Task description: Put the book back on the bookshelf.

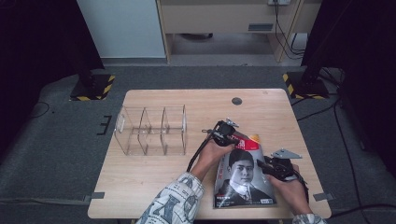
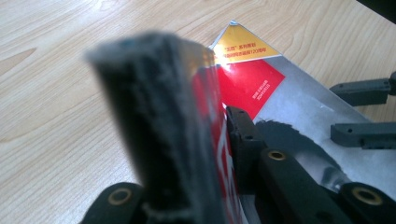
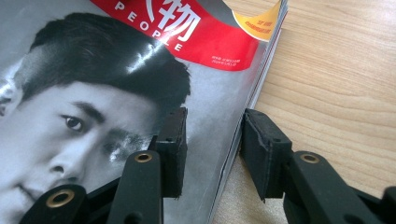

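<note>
Left claw (image 2: 224,140) clamped on magazine (image 1: 243,175) top edge | right claw (image 3: 212,149) half-open, straddling its side edge

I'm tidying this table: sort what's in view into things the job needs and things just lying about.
In use: magazine; left gripper, clamped on its top edge; right gripper, jaws astride its right edge.

Lying about: clear plastic divider rack, untouched; cables on the floor.

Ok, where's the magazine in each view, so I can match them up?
High view: magazine lies at the table's near right, between both hands.
Left gripper view: its edge fills the centre.
Right gripper view: cover fills the left.
Shared landmark: the yellow corner patch.
</note>
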A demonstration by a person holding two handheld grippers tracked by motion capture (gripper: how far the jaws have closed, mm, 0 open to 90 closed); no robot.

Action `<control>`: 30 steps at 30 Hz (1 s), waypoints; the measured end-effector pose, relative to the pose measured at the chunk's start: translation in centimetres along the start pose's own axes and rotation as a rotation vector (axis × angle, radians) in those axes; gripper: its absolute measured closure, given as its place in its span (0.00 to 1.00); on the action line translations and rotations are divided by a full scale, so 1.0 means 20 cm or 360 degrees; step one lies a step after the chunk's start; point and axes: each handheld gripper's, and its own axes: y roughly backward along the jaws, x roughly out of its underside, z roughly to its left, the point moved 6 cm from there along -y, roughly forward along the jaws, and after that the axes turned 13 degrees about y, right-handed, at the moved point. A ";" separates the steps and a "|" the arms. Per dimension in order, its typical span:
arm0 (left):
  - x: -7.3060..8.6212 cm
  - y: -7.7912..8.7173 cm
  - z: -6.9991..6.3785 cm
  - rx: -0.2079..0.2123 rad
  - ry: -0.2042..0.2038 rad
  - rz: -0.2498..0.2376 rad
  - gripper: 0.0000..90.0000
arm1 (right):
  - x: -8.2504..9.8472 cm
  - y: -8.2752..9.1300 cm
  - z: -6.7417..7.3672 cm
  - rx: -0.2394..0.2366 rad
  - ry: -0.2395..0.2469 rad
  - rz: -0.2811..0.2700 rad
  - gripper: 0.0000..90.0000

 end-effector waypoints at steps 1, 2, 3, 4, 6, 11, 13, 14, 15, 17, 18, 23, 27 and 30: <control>0.00 0.00 0.00 -0.0003 -0.0007 0.0000 0.93 | 0.00 0.00 0.00 0.0006 0.0014 0.0001 0.68; 0.00 0.00 0.00 -0.0003 -0.0007 0.0000 0.94 | 0.00 0.00 0.00 0.0006 0.0014 0.0001 0.68; 0.00 0.00 -0.01 -0.0009 -0.0021 -0.0002 0.94 | 0.00 0.00 0.00 0.0009 0.0025 0.0001 0.68; 0.00 0.01 -0.01 -0.0007 -0.0018 -0.0006 0.94 | 0.00 0.00 0.00 0.0008 0.0029 0.0003 0.68; 0.00 0.01 -0.01 -0.0007 -0.0015 -0.0006 0.94 | 0.00 0.00 0.00 0.0009 0.0031 0.0001 0.68; -0.01 0.04 -0.04 -0.0002 -0.0034 -0.0043 0.95 | 0.00 0.00 0.00 -0.0005 0.0010 -0.0008 0.64; -0.02 0.06 -0.06 0.0021 -0.0038 -0.0072 0.95 | -0.01 0.02 -0.02 0.0001 -0.0002 -0.0028 0.55; -0.02 0.06 -0.06 0.0021 -0.0038 -0.0072 0.95 | -0.01 0.02 -0.02 0.0001 -0.0002 -0.0028 0.55; -0.02 0.08 -0.07 0.0025 -0.0039 -0.0088 0.95 | -0.02 0.04 -0.03 0.0023 -0.0030 -0.0054 0.48; -0.03 0.10 -0.09 0.0035 -0.0044 -0.0113 0.96 | -0.03 0.10 -0.08 0.0101 -0.0114 -0.0114 0.37; -0.03 0.11 -0.09 0.0033 -0.0047 -0.0119 0.96 | -0.02 0.11 -0.10 0.0137 -0.0138 -0.0115 0.34; -0.03 0.14 -0.10 0.0040 -0.0059 -0.0139 0.96 | 0.02 0.13 -0.18 0.0264 -0.0198 -0.0045 0.23; -0.05 0.16 -0.11 0.0041 -0.0060 -0.0175 0.96 | 0.05 0.11 -0.20 0.0285 -0.0218 0.0020 0.16; -0.06 0.17 -0.10 0.0041 -0.0051 -0.0187 0.96 | 0.07 0.09 -0.20 0.0276 -0.0215 0.0058 0.13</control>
